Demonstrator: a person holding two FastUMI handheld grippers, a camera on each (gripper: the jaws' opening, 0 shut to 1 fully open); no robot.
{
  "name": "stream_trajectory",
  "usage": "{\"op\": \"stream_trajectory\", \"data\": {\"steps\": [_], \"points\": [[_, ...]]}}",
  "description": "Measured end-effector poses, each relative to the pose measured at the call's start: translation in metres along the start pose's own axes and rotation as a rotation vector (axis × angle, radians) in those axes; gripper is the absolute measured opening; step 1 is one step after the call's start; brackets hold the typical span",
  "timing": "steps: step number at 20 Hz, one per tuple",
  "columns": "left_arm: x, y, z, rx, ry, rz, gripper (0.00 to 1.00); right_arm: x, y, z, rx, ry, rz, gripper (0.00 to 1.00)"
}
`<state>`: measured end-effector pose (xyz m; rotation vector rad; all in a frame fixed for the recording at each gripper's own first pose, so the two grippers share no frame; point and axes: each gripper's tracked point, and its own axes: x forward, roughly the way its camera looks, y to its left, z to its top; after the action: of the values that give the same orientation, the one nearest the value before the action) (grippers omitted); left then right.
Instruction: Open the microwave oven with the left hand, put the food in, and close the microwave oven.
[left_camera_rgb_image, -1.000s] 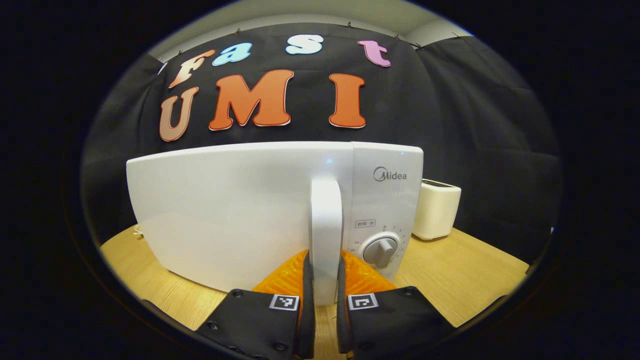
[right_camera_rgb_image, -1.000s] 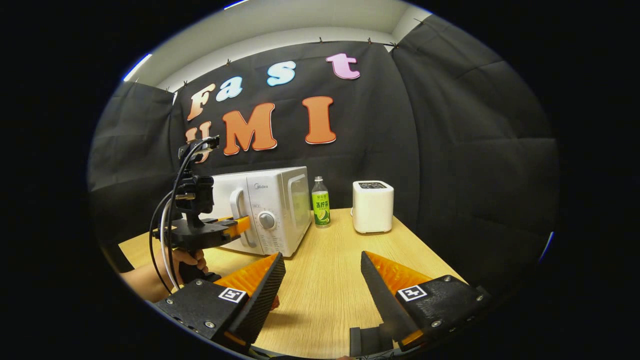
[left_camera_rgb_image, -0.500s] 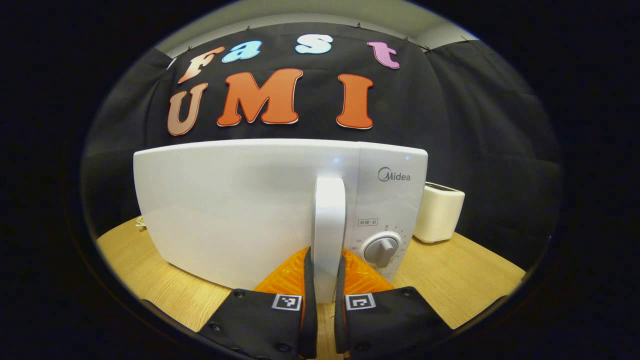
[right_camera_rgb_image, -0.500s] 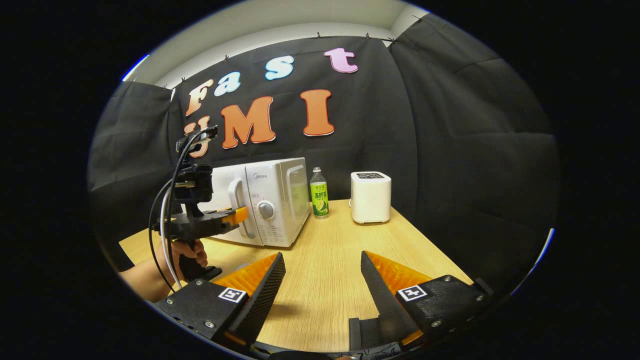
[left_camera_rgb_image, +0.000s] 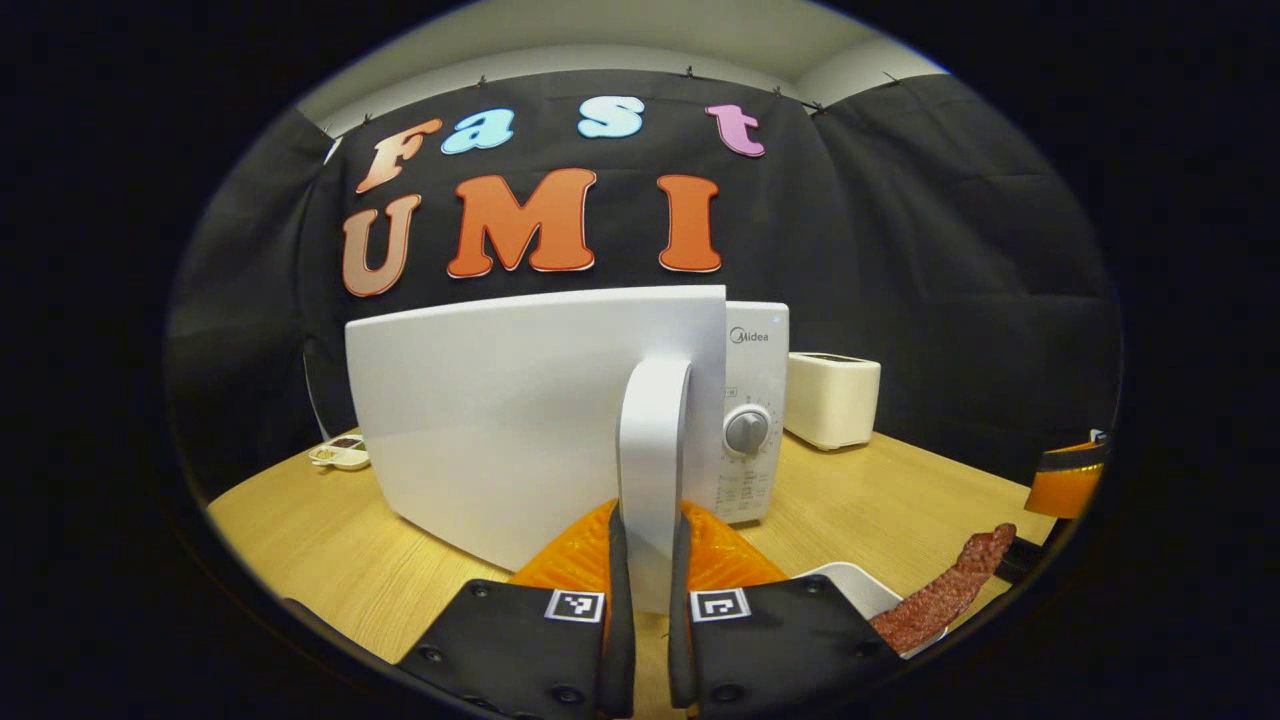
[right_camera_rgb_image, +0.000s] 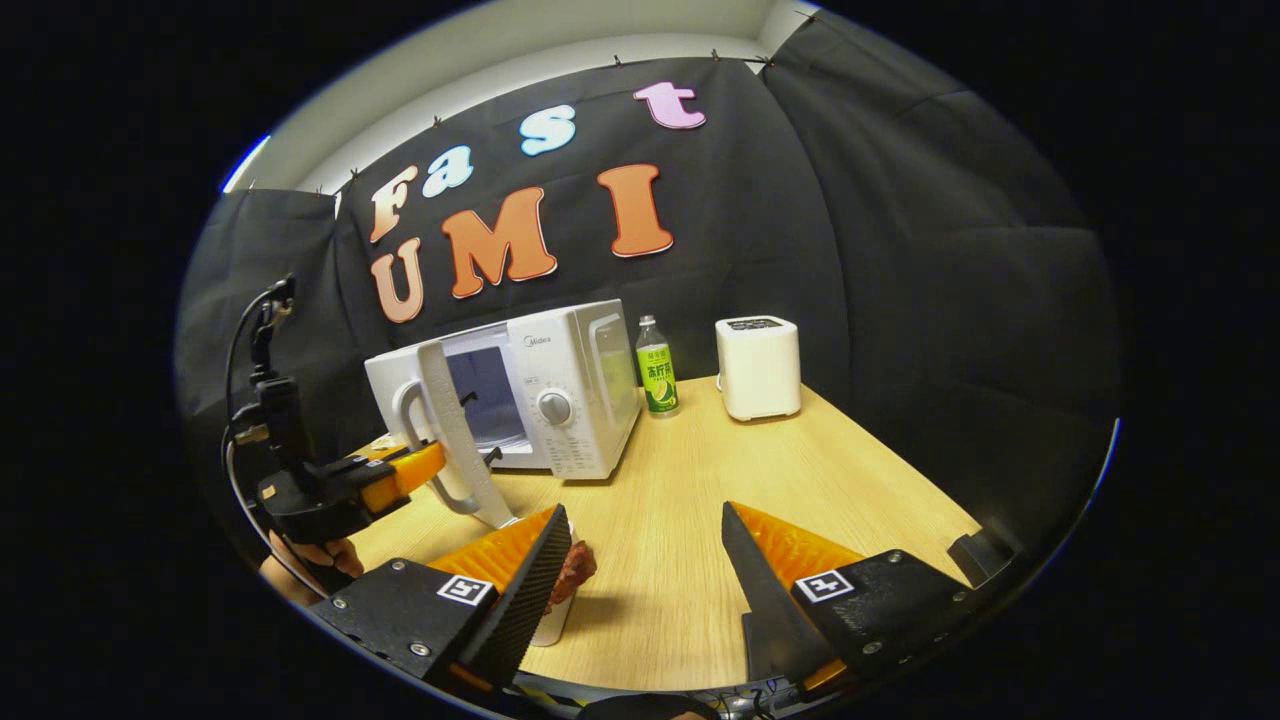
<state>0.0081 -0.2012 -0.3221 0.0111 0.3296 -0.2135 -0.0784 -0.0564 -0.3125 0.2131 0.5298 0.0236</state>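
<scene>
**Partway open: microwave door held at its handle**

Clearly, we see the left gripper (left_camera_rgb_image: 645, 590) clenched on the white door handle (left_camera_rgb_image: 652, 470), one orange finger pressing each side. In the right gripper view the microwave oven (right_camera_rgb_image: 560, 390) stands on the wooden table (right_camera_rgb_image: 800, 480) with its door (right_camera_rgb_image: 455, 430) swung partly outward, the dark cavity showing behind it. We see the right gripper (right_camera_rgb_image: 645, 560) released, jaws spread wide above the table. The food (left_camera_rgb_image: 945, 595), a reddish-brown strip, lies over a white bowl (left_camera_rgb_image: 850, 585) just beside the left gripper. A green bottle (right_camera_rgb_image: 655, 368) and white toaster (right_camera_rgb_image: 760, 365) stand near the oven.
</scene>
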Motion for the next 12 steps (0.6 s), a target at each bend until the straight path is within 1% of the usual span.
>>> {"op": "stream_trajectory", "data": {"steps": [3, 6, 8, 12], "points": [[-0.04, 0.025, -0.004, -0.002, -0.005, 0.01, 0.17, -0.004, 0.006, 0.0, -0.019, 0.001, 0.008, 0.94], [-0.073, 0.052, -0.005, 0.015, -0.041, 0.029, 0.18, -0.002, 0.01, -0.002, -0.012, 0.006, 0.014, 0.95], [-0.094, 0.076, -0.01, 0.023, -0.048, 0.068, 0.18, 0.0, 0.01, -0.004, -0.009, 0.01, 0.008, 0.95], [-0.128, 0.123, -0.015, 0.054, -0.056, 0.157, 0.23, -0.001, 0.012, -0.007, -0.002, 0.015, -0.003, 0.94]]}}
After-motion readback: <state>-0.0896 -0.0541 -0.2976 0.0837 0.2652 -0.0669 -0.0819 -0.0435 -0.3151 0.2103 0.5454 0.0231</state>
